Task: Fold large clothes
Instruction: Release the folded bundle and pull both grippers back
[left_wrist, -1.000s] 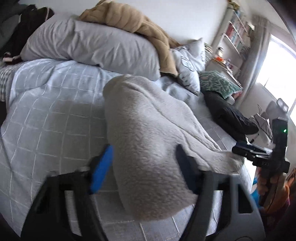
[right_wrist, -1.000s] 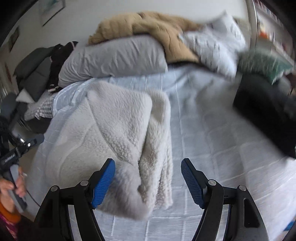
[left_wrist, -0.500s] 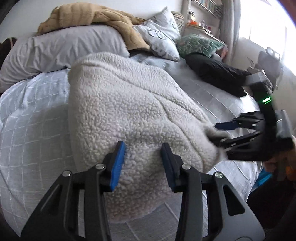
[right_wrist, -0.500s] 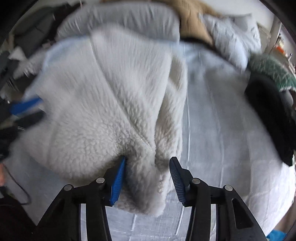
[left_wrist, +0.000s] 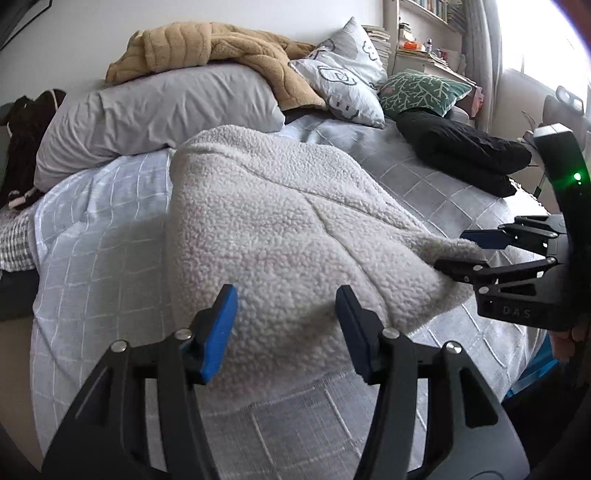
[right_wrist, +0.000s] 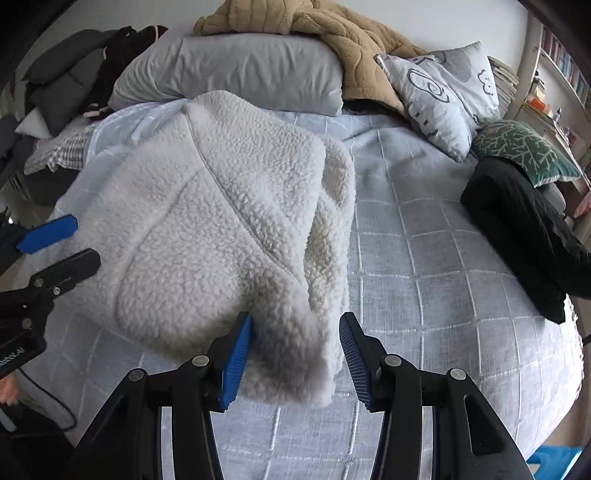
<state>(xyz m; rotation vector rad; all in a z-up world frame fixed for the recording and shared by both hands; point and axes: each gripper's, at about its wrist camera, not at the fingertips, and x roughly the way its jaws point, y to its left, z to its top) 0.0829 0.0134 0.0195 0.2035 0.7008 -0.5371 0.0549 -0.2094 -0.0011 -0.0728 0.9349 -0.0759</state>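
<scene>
A cream fleece jacket (left_wrist: 273, 236) lies folded in a thick bundle on the grey checked bed cover (left_wrist: 103, 258); it also shows in the right wrist view (right_wrist: 221, 229). My left gripper (left_wrist: 286, 328) is open, its jaws spread around the near edge of the fleece. My right gripper (right_wrist: 293, 354) is open, its jaws on either side of the near right corner of the fleece; it also shows at the right of the left wrist view (left_wrist: 465, 251). The left gripper appears at the left of the right wrist view (right_wrist: 62, 243).
At the head of the bed lie a grey pillow (left_wrist: 159, 118), a tan blanket (left_wrist: 214, 51), a printed pillow (right_wrist: 443, 92) and a green patterned cushion (right_wrist: 524, 155). A black garment (right_wrist: 524, 229) lies along the right edge. Dark clothes (right_wrist: 74, 74) pile up at left.
Both grippers closed partly on the fleece half a second ago and have now opened wider. The fleece lies flatter on the bed and both grippers have drawn back a little.
</scene>
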